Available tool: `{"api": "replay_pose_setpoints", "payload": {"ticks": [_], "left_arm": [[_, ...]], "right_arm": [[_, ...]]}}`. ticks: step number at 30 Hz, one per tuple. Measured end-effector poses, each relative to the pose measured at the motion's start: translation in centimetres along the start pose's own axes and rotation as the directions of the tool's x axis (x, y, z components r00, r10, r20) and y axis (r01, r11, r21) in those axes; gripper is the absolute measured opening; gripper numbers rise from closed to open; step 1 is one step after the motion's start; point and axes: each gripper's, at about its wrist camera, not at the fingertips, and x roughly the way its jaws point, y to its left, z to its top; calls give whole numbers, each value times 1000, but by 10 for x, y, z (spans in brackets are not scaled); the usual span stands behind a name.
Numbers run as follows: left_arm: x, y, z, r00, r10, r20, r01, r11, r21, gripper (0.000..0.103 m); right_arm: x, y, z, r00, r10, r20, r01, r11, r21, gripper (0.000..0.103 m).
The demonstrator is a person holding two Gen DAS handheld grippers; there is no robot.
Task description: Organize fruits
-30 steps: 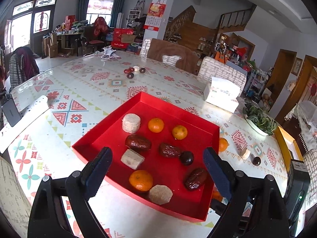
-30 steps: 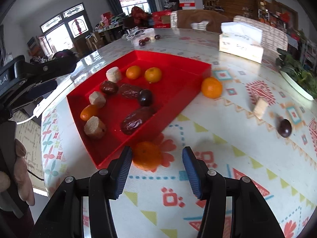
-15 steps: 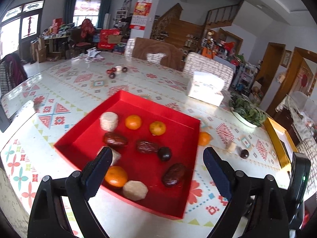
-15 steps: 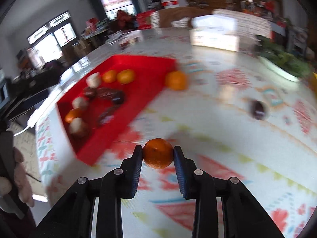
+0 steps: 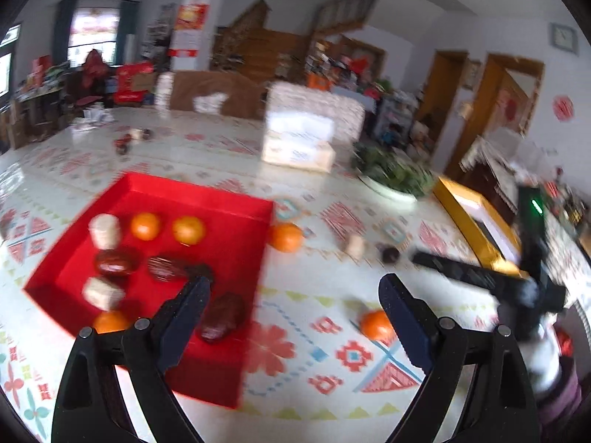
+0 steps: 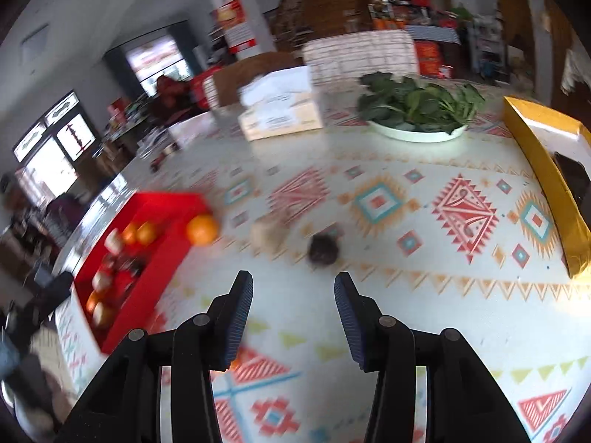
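A red tray (image 5: 236,217) on the patterned table holds oranges, dark dates and pale chunks; it also shows in the right wrist view (image 6: 147,277). An orange (image 5: 285,237) lies just right of the tray, also seen in the right wrist view (image 6: 201,229). Another orange (image 5: 376,325) lies on the table by my left gripper's right finger. A pale chunk (image 6: 266,235) and a dark fruit (image 6: 323,250) lie on the table ahead of my right gripper (image 6: 293,326), which is open and empty. My left gripper (image 5: 293,326) is open and empty, over the tray's right edge.
A tissue box (image 6: 280,114) and a white plate of leafy greens (image 6: 417,110) stand at the far side. A yellow box (image 6: 546,184) lies at the right. The right gripper's black body (image 5: 480,277) reaches in from the right in the left wrist view.
My right gripper has let go of the orange it held and opened; the orange now lies on the table. Both views have swung right and are blurred by motion.
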Motion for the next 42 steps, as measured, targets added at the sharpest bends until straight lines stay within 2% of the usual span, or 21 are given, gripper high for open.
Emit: {"api": "replay_pose_setpoints", "payload": {"ticks": [4, 9, 11, 15, 17, 23, 27, 29, 30, 37, 42], "left_arm": [[19, -23, -6, 997, -43, -67, 47, 997, 62, 93], [41, -45, -20, 988, -65, -141, 83, 988, 130, 92], [49, -50, -23, 984, -71, -164, 95, 985, 144, 89], [67, -54, -28, 976, -62, -210, 94, 984, 148, 79], [75, -55, -29, 971, -59, -231, 95, 984, 150, 72], [91, -65, -36, 960, -52, -276, 102, 980, 170, 69], [96, -72, -34, 960, -23, -278, 79, 978, 193, 65], [96, -73, -33, 962, -16, -272, 73, 977, 202, 38], [95, -72, -32, 961, -27, -275, 82, 978, 193, 32], [75, -50, -33, 965, -79, -248, 106, 990, 97, 32], [33, -13, -17, 981, -105, -163, 107, 994, 5, 32]], "right_arm": [[21, -4, 9, 999, -40, -5, 40, 999, -2, 50], [45, 0, 10, 998, -50, -32, 49, 999, -14, 50], [49, 1, 10, 997, -70, -32, 70, 997, -26, 50], [51, -1, 9, 995, -94, -35, 93, 995, -30, 30], [50, -2, 9, 995, -93, -34, 92, 995, -28, 28], [48, -6, 8, 996, -80, -37, 80, 997, -11, 27], [46, -6, 7, 996, -79, -41, 79, 997, 0, 27], [43, -6, 7, 996, -77, -40, 78, 997, 7, 27], [40, -5, 7, 997, -74, -36, 75, 997, 11, 27], [9, 2, 5, 999, -53, 3, 53, 998, 27, 27], [-19, 23, 10, 999, -11, 51, 10, 1000, 14, 27]]}}
